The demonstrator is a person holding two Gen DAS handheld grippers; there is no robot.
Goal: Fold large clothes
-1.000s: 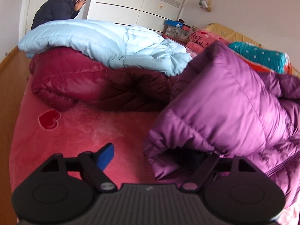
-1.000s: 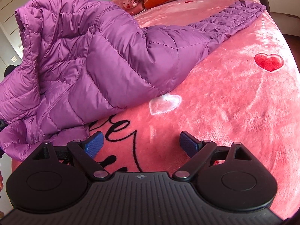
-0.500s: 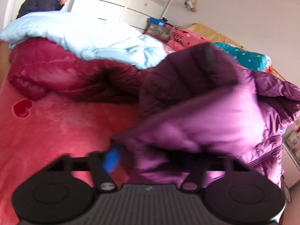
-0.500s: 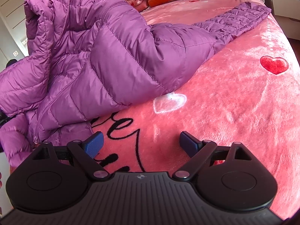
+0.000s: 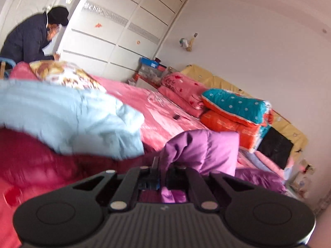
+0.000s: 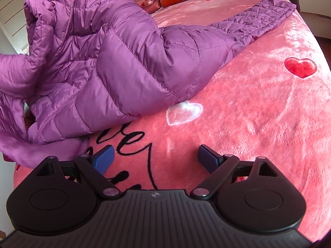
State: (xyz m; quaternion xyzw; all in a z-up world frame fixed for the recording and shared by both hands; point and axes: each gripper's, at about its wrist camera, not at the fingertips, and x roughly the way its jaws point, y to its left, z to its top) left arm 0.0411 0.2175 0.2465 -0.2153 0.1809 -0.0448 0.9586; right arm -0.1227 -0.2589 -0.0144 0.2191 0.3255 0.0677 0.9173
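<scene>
Bending over at ten o'clock in the left wrist view, a person in a dark coat (image 5: 26, 41) stands by the white wardrobe (image 5: 115, 31). Below that, at nine o'clock, a pale blue quilted coat (image 5: 68, 117) lies on top of a dark red one (image 5: 41, 169) on the bed. The left gripper (image 5: 163, 177) sits at six o'clock, pinched tight on a fold of the purple down jacket (image 5: 202, 150), whose fabric bunches up just past the fingers. Toward three o'clock, teal and orange pillows (image 5: 235, 111) are stacked against the yellow headboard (image 5: 227, 82).

In the right wrist view the purple down jacket (image 6: 132, 62) fills nine to twelve o'clock, heaped on the pink heart-patterned blanket (image 6: 258, 113), one sleeve (image 6: 258, 18) stretched flat toward one o'clock. The right gripper (image 6: 155, 159) at six o'clock has its blue pads spread wide, nothing between them, over the black lettering on the blanket. A red heart (image 6: 300, 67) shows at three o'clock.
</scene>
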